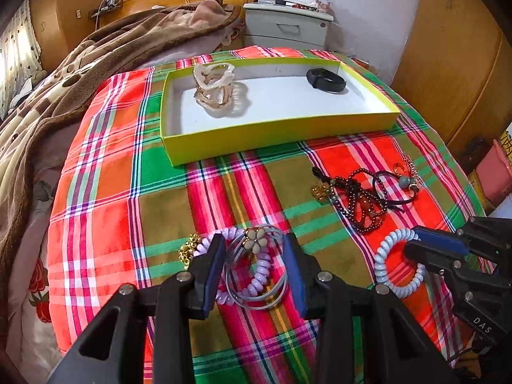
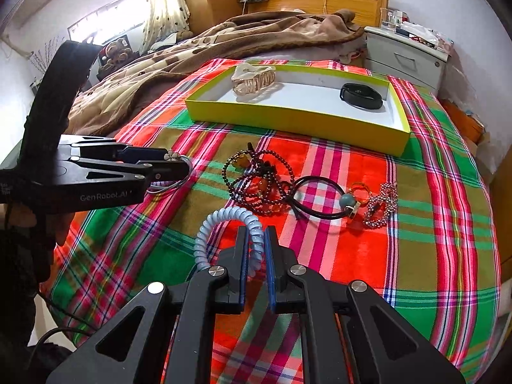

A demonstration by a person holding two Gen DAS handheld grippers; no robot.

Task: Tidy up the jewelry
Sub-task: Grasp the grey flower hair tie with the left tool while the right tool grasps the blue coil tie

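Observation:
A yellow-green tray (image 1: 272, 134) (image 2: 288, 118) with a white floor lies on the plaid cloth. It holds a clear hair claw (image 1: 214, 86) (image 2: 252, 80) and a black band (image 1: 326, 80) (image 2: 361, 96). My left gripper (image 1: 252, 240) (image 2: 179, 161) stands open, its fingers either side of a purple coil hair tie (image 1: 259, 278) and a flower hair tie (image 1: 256, 240) lying on the cloth. My right gripper (image 2: 257, 232) (image 1: 412, 240) is shut on a pale blue coil hair tie (image 2: 217, 220) (image 1: 384, 256). A dark bead bracelet pile (image 1: 361, 198) (image 2: 256, 179) lies beyond it.
A black hair tie with a blue bead (image 2: 345, 200), a gold ring (image 2: 358, 188) and a silver bead chain (image 2: 380, 204) lie right of the beads. A gold trinket (image 1: 188, 249) sits beside the purple coil. A brown blanket (image 1: 96, 64) and a nightstand (image 1: 288, 25) lie behind.

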